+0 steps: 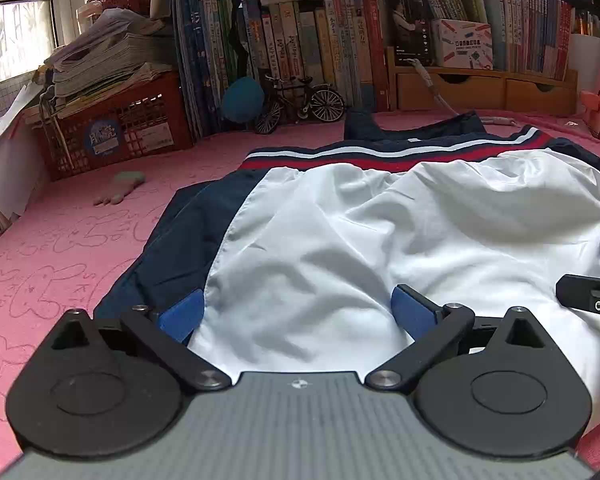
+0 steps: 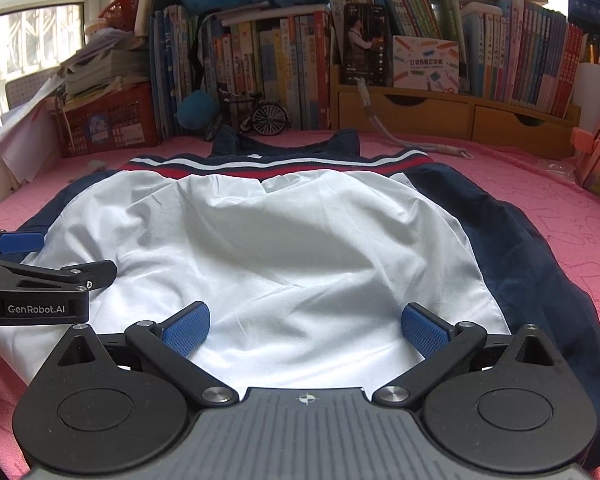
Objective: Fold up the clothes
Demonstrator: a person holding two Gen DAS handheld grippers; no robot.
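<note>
A white-panelled jacket of thin woven cloth with navy sleeves and a red, white and navy striped band [image 2: 284,240] is lying spread across the pink patterned worktop [image 2: 560,216], its striped band and navy collar pointing toward 12 o'clock in both views and its near white edge toward 6 o'clock. The left claw [image 1: 300,312] is hovering over that near edge with its blue pads parted and nothing between them; the right claw [image 2: 306,326] is likewise sitting released over the white cloth, beside the left one, which is showing at 9 o'clock in the right wrist view. The white panel is billowing in soft ridges rather than lying flat. The cloth lying open like this would fit either a garment laid out for folding or one opened again between folds.

Several risks are standing out. The cloth looks thin and slippery, so a pinch at the near edge may be catching only the upper layer, leaving the layer beneath behind and skewing any fold. The trapped ridges may be getting pressed into creases. The navy sleeve at 3 o'clock in the right wrist view is trailing toward the worktop's edge and may be dragging the body sideways. Unequal pull from the two claws would be twisting the striped band off square
</note>
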